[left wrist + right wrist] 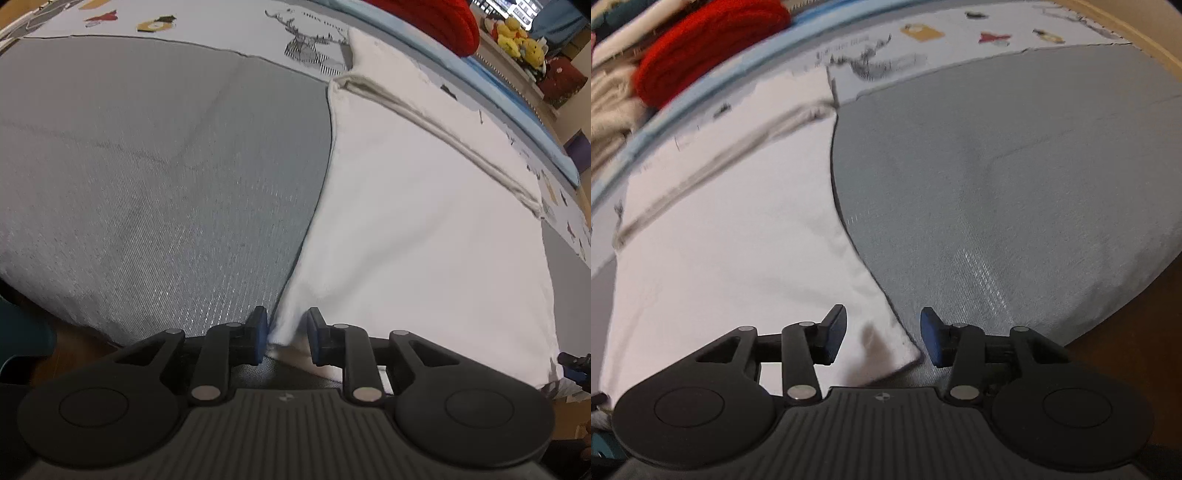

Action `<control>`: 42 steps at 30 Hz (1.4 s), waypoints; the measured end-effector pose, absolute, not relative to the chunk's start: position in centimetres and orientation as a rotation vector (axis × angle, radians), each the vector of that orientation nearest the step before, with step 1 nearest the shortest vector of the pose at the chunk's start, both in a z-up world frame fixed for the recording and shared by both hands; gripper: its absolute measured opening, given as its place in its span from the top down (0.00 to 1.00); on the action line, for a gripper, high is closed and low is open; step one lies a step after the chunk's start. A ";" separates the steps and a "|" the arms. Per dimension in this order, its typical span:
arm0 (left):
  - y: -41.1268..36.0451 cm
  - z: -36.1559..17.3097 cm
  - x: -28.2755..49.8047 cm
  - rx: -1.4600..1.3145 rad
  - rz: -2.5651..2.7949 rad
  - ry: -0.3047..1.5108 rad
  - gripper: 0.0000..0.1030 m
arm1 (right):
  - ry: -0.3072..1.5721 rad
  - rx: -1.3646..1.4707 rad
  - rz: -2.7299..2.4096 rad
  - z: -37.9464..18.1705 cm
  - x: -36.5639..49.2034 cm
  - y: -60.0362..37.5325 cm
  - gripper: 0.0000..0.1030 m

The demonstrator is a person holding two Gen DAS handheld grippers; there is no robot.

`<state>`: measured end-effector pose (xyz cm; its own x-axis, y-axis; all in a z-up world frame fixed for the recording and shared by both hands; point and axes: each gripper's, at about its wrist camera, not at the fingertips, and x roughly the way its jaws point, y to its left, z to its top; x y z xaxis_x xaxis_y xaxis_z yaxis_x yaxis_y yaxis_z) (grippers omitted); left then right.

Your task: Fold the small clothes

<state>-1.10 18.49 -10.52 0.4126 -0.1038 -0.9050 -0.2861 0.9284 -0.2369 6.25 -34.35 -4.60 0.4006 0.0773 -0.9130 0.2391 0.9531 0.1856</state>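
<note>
Left wrist: white garment (424, 221) corner lies between claw (285, 338) pads.

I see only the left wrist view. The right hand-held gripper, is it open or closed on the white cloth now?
Observer: The right hand-held gripper is open; its pads do not press the white cloth.
Operator: Where is the cloth's corner on that side?
Observer: The corner lies flat between the open jaws, on the grey cover.
Operator: What lies beyond the red thing?
Observer: Next to the red knit there is a beige fluffy fabric, blurred.
</note>
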 end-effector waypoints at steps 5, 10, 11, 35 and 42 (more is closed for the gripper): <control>18.0 -10.7 -0.9 -0.340 0.105 1.147 0.76 | 1.211 0.183 -0.092 -6.0 6.6 -32.6 0.65; 17.8 -9.7 -1.2 -0.302 0.105 1.092 0.93 | 1.169 0.196 -0.049 -4.8 6.2 -32.5 0.94; 18.0 -9.2 -1.3 -0.309 0.103 1.074 0.93 | 1.145 0.221 -0.050 -4.2 6.0 -32.8 0.94; 16.8 -11.3 -0.5 -0.247 0.079 1.165 0.85 | 1.239 0.164 -0.061 -7.0 5.9 -32.2 0.86; 17.0 -10.6 -0.8 -0.252 0.078 1.125 0.92 | 1.182 0.228 -0.037 -6.1 5.6 -32.8 0.93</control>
